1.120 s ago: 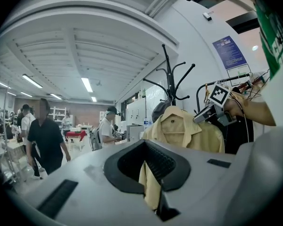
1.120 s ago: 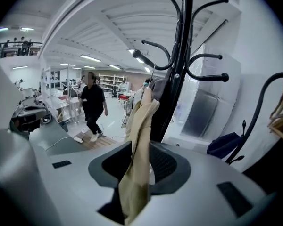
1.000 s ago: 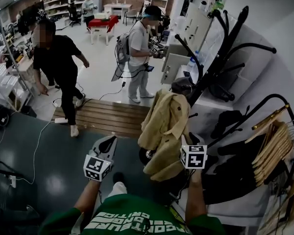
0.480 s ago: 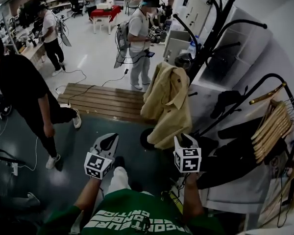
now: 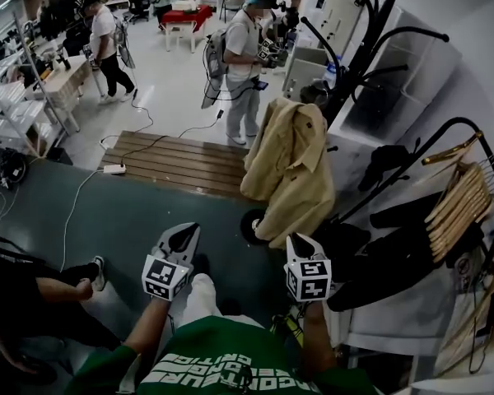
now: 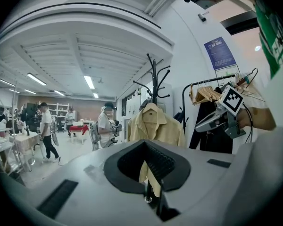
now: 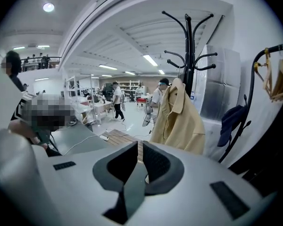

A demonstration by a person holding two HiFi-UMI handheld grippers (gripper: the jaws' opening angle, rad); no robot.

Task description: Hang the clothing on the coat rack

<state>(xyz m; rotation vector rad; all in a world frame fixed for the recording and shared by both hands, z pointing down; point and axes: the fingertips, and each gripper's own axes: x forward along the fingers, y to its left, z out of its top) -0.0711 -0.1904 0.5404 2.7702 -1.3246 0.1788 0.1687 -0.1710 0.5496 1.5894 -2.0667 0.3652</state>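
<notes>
While on the rack, jacket [image 5: 292, 171]: tan, collar hooked high on the coat rack [image 5: 358, 64], body draped down the pole, hem just above the round base.
Coat rack: black, curved hooks on top, upright beside the white wall; the jacket is the only thing on it.
Left gripper [image 5: 185, 230]: fingers clenched together, nothing between them; held low in front of the person, pointed at the jacket, well apart from it.
Right gripper [image 5: 296, 241]: fingers pressed together, nothing gripped; held low beside the left one, near the jacket hem, not touching.
Clothes rail [image 5: 457, 212]: right of the rack, row of wooden hangers, dark garment [image 5: 395, 253] hanging below.
Wooden platform [image 5: 177, 163]: on the floor behind the rack.
Bystander [image 5: 243, 56]: white shirt, backpack, stands beyond the platform.
</notes>
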